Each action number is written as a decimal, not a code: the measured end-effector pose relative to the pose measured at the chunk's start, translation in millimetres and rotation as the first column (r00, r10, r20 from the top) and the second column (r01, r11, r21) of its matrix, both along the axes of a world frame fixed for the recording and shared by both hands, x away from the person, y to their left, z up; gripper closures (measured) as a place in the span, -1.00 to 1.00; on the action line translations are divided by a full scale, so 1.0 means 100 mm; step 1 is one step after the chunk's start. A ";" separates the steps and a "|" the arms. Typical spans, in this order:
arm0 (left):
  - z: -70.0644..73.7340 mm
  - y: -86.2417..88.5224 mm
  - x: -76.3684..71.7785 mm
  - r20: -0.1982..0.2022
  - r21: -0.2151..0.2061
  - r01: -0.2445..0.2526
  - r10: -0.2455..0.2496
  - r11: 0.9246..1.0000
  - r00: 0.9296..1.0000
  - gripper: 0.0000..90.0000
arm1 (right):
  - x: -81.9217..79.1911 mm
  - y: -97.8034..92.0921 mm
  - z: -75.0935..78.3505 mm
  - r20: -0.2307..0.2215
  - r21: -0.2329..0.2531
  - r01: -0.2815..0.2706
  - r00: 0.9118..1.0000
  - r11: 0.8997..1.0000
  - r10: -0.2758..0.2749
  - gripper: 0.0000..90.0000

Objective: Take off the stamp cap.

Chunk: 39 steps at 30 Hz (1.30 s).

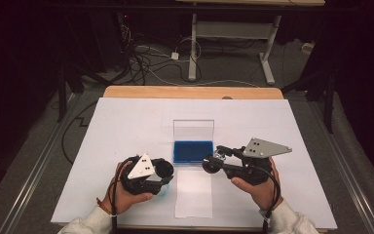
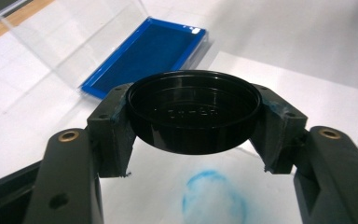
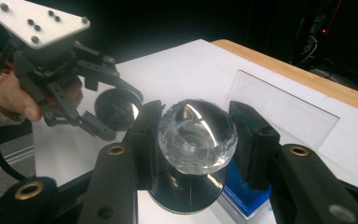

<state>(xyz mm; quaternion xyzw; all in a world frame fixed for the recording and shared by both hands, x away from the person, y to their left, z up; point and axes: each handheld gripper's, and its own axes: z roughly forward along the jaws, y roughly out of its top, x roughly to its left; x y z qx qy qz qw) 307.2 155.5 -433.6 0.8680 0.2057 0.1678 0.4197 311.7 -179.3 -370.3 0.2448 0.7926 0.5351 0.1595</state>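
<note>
The stamp (image 3: 196, 135), a clear faceted knob on a dark round base, sits clamped in the right tool (image 1: 213, 162) at the centre of the right gripper view, held above the front edge of the blue ink pad (image 1: 193, 151) in its open clear case. The left tool (image 2: 193, 116) is clamped on a round black cap (image 2: 193, 114), jaws pressed to its rim, held off the surface at centre frame in the left gripper view. Below it, at lower centre, a faint blue ring mark (image 2: 214, 198) lies on the paper sheet (image 1: 194, 195).

The step in hand looks like capping the stamp or inking it afresh (which of the two I cannot tell). Either way, keep the stamp's base level and square to what it meets; a tilt would ink or seat only one edge. If capping, bring the cap's open mouth in line with the base before closing the gap, and keep the grip on the rim light enough not to skew it.

The stamp's printing face is hidden under its base. Raised lettering inside the cap is too dim to read. The ink pad's near edge is cut off behind the right tool's jaws.
</note>
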 end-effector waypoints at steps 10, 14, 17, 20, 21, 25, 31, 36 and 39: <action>0.03 0.30 -0.09 0.023 0.007 -0.071 0.071 0.997 0.997 -0.18 | 0.04 -0.15 0.01 0.010 -0.023 0.038 0.999 0.999 -0.038 0.26; -0.02 0.43 -0.11 0.013 0.010 -0.096 0.096 0.995 0.995 -0.18 | 0.07 -0.18 0.02 0.014 -0.032 0.058 0.998 0.998 -0.057 0.26; -0.05 0.51 -0.14 0.005 0.010 -0.108 0.108 0.994 0.994 -0.18 | 0.09 -0.20 0.00 0.019 -0.048 0.073 0.997 0.996 -0.072 0.26; -0.07 0.57 -0.16 -0.002 0.009 -0.114 0.114 0.993 0.993 -0.18 | 0.11 -0.21 -0.01 0.016 -0.051 0.080 0.997 0.995 -0.079 0.26; -0.08 0.58 -0.17 -0.006 0.008 -0.117 0.117 0.993 0.993 -0.18 | 0.12 -0.21 -0.02 0.014 -0.051 0.081 0.997 0.995 -0.080 0.26; -0.12 0.64 -0.20 -0.021 0.012 -0.124 0.125 0.992 0.992 -0.18 | 0.13 -0.23 -0.04 0.016 -0.065 0.089 0.996 0.994 -0.088 0.26; -0.12 0.62 -0.20 -0.043 -0.017 -0.119 0.118 0.993 0.992 -0.18 | 0.15 -0.25 -0.06 0.014 -0.066 0.109 0.994 0.992 -0.108 0.26; -0.14 0.60 -0.19 -0.047 -0.007 -0.107 0.107 0.994 0.993 -0.18 | 0.18 -0.25 -0.06 0.012 -0.063 0.110 0.994 0.992 -0.109 0.26; -0.15 0.60 -0.18 -0.050 -0.008 -0.108 0.107 0.994 0.993 -0.18 | 0.18 -0.24 -0.06 0.021 -0.066 0.111 0.994 0.992 -0.109 0.26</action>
